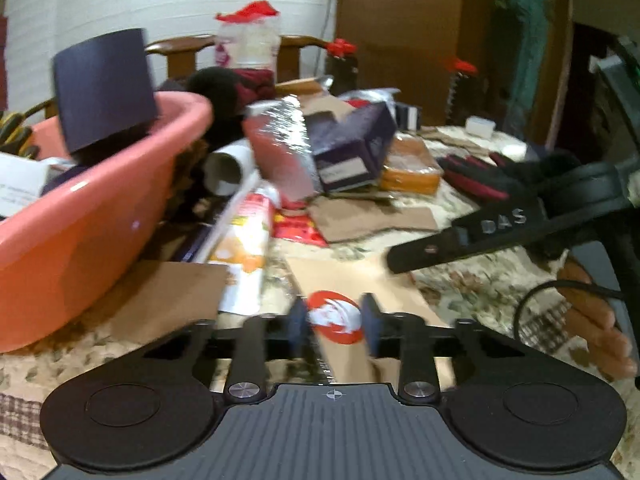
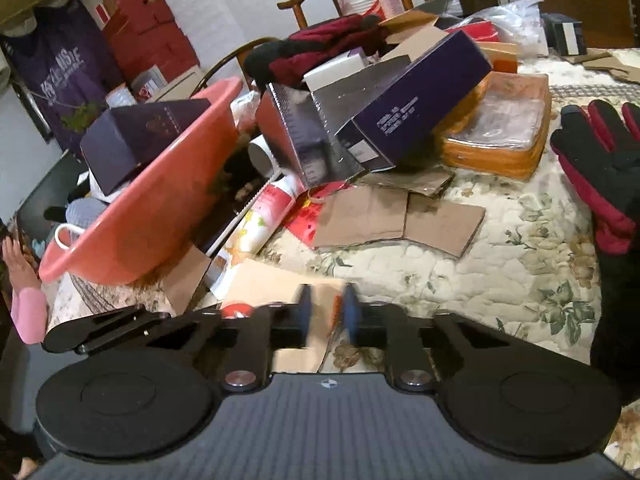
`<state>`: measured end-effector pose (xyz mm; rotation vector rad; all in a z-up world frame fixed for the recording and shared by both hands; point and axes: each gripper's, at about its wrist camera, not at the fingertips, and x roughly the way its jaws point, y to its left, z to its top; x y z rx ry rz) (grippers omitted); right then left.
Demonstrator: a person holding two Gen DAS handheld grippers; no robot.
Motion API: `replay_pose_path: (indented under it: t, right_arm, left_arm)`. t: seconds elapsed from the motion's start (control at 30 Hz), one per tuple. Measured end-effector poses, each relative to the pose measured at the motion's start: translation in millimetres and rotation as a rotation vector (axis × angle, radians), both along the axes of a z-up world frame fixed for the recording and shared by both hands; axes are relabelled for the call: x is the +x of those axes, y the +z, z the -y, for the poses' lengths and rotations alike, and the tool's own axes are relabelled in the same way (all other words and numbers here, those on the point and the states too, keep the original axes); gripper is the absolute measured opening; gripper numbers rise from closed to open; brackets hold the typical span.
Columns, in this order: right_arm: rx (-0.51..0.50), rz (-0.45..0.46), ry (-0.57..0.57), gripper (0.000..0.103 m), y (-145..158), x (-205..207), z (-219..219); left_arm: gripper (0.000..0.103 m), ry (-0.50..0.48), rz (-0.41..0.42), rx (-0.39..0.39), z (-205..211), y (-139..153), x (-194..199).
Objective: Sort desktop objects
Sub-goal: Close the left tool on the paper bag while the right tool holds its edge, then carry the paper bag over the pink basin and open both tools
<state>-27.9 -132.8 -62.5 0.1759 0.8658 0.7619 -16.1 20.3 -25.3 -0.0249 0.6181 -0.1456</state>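
A flat brown cardboard piece with a red-and-white round logo (image 1: 335,317) lies on the floral cloth. My left gripper (image 1: 333,326) hovers just over it, jaws part open around the logo, not clearly gripping. The same cardboard (image 2: 276,284) shows in the right wrist view, where my right gripper (image 2: 326,312) is over its right edge with the jaws narrowly apart; a thin orange edge sits between the pads. A pink basin (image 1: 100,208) at the left holds a dark blue box (image 1: 105,88); it also shows in the right wrist view (image 2: 160,196).
A pile lies behind: a purple box (image 2: 416,108), a silver-red foil box (image 1: 280,148), a paper tube (image 1: 226,166), a printed roll (image 1: 248,240), cardboard scraps (image 2: 400,220), an orange case (image 2: 500,136). Black-and-red gloves (image 2: 596,160) lie right. Wooden chairs stand behind.
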Motion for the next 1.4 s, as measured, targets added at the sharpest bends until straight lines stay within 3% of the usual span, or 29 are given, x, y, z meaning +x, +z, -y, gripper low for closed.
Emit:
replay_pose_path:
  t: [0.1,0.67,1.03,1.4]
  right_arm:
    - [0.032,-0.011,-0.002,0.004,3.2,-1.6,2.6]
    - [0.159,-0.041,0.026,0.004,21.4,-13.7,17.7]
    - [0.246,0.083,0.052,0.005,84.6,-19.2,5.3]
    - [0.313,0.217,0.152,0.007,165.5,-10.4,-80.5]
  left_arm:
    - [0.016,0.003,-0.020,-0.036,-5.2,-0.2,-0.3]
    - [0.018,0.004,0.031,-0.067,1.7,18.2,-7.3]
    - [0.019,0.063,0.213,-0.040,-17.4,88.1,-15.9]
    - [0.031,0.232,0.385,0.018,-76.7,162.2,-14.0]
